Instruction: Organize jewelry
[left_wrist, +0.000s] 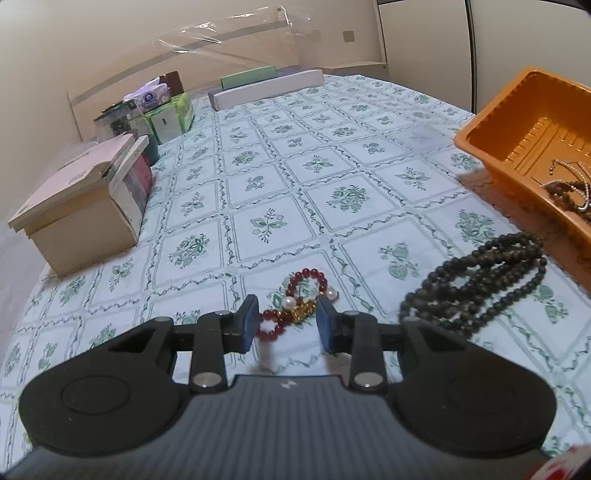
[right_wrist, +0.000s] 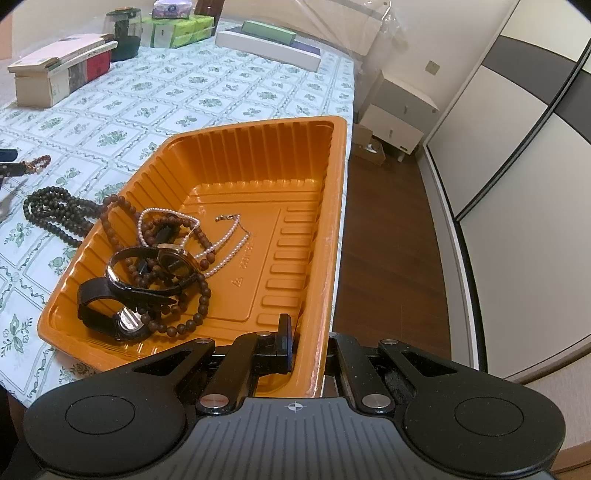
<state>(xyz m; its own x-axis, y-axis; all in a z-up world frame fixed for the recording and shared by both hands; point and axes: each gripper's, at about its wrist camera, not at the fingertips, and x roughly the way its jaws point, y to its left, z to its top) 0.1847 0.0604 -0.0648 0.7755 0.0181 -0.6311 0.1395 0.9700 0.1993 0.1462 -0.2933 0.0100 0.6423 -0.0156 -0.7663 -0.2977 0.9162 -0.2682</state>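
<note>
Clutter first: a cardboard box (left_wrist: 79, 218) sits at the far left of the floral tablecloth (left_wrist: 332, 147), tissue packs (left_wrist: 170, 114) behind it, a long white box (left_wrist: 269, 88) at the far end. None of it blocks my tools. The black bead necklace (left_wrist: 480, 288) lies coiled just right of my left gripper (left_wrist: 286, 321), close to the tray's near corner but clear of the jaws.

The red bead bracelet (left_wrist: 295, 306), with pearls and a gold charm, lies flat on the cloth between my left jaws. The blue pads (left_wrist: 249, 323) stand on either side of it; I see small gaps, so nothing is pinched yet. The jaws are parted, and the left gripper is pitched down toward the cloth.

My right gripper (right_wrist: 308, 347) is clenched on the near-right wall of the orange plastic tray (right_wrist: 332, 229): one finger inside, the other outside and hidden by the rim. It tilts steeply down. The tray sits at the table's right edge and holds two black watches (right_wrist: 147, 280), a brown bead strand (right_wrist: 199, 299) and a thin pearl chain (right_wrist: 229, 236), piled at its left end.
</note>
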